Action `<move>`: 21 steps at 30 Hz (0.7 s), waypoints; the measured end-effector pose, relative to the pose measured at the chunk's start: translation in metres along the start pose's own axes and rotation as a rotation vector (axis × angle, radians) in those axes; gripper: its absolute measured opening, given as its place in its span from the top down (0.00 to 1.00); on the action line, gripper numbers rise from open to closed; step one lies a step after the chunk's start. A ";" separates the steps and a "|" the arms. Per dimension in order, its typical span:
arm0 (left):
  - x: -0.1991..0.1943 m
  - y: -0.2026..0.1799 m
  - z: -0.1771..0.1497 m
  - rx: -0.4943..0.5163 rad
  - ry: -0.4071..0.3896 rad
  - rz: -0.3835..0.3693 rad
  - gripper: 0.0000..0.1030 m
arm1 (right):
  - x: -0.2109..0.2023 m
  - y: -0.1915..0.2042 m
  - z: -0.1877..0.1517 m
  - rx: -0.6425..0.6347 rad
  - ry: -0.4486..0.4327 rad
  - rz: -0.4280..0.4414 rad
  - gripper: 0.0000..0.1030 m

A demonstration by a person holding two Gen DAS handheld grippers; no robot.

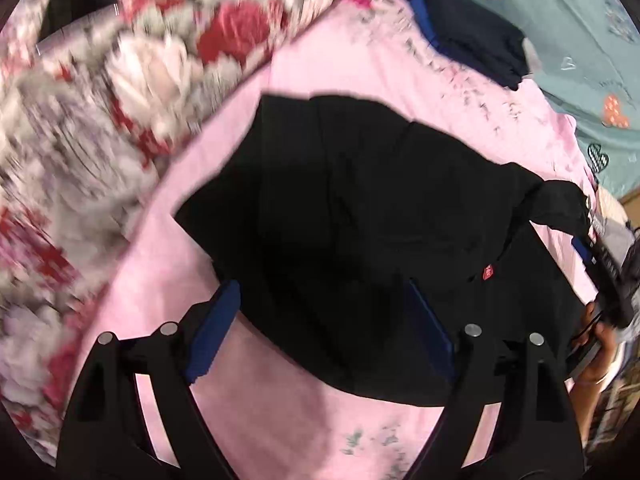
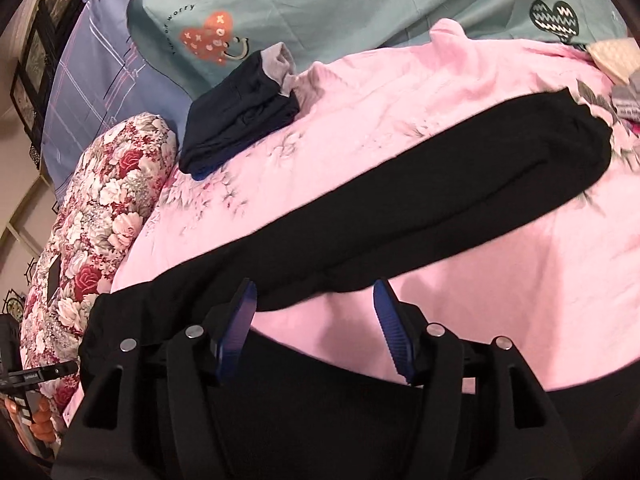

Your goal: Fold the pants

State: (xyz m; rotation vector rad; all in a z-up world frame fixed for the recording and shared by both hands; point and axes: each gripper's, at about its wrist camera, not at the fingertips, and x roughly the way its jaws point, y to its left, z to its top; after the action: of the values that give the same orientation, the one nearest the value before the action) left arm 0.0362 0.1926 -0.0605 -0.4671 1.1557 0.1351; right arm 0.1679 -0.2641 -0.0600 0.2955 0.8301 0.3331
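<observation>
Pants (image 2: 440, 184), black, lie stretched across the pink sheet (image 2: 400, 92) in the middle of the bed. We hold the left gripper (image 1: 324, 320) and the right gripper (image 2: 316, 320) spread wide, grasping nothing. We judge a one-layer pinch could drag the cloth askew. No container shows; folded dark clothes (image 2: 240, 112) sit toward the bed's far edge.
</observation>
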 end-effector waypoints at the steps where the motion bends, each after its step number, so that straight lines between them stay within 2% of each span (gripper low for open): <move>1: 0.004 -0.001 0.000 -0.016 0.014 -0.010 0.20 | -0.002 -0.001 -0.001 -0.007 -0.003 -0.001 0.40; 8: 0.005 -0.019 0.010 -0.054 -0.015 0.002 0.24 | -0.018 -0.012 -0.001 0.007 -0.055 0.026 0.39; 10: 0.006 -0.019 0.012 -0.070 0.001 0.006 0.24 | -0.019 -0.012 0.000 0.001 -0.058 0.031 0.34; 11: 0.006 -0.018 0.013 -0.075 0.008 0.009 0.24 | -0.019 -0.012 -0.001 0.001 -0.060 0.028 0.28; 15: -0.002 -0.016 0.010 -0.085 0.032 0.013 0.24 | -0.023 -0.010 0.000 -0.005 -0.069 0.034 0.26; 19: -0.022 -0.026 0.005 -0.054 0.009 -0.014 0.22 | -0.029 -0.008 0.000 -0.009 -0.087 0.047 0.26; 21: -0.030 -0.038 0.002 -0.022 0.002 -0.060 0.22 | -0.030 -0.007 0.000 -0.009 -0.091 0.054 0.26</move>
State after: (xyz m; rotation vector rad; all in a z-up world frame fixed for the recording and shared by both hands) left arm 0.0382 0.1636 -0.0219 -0.5210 1.1418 0.0952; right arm 0.1498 -0.2825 -0.0426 0.3230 0.7324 0.3716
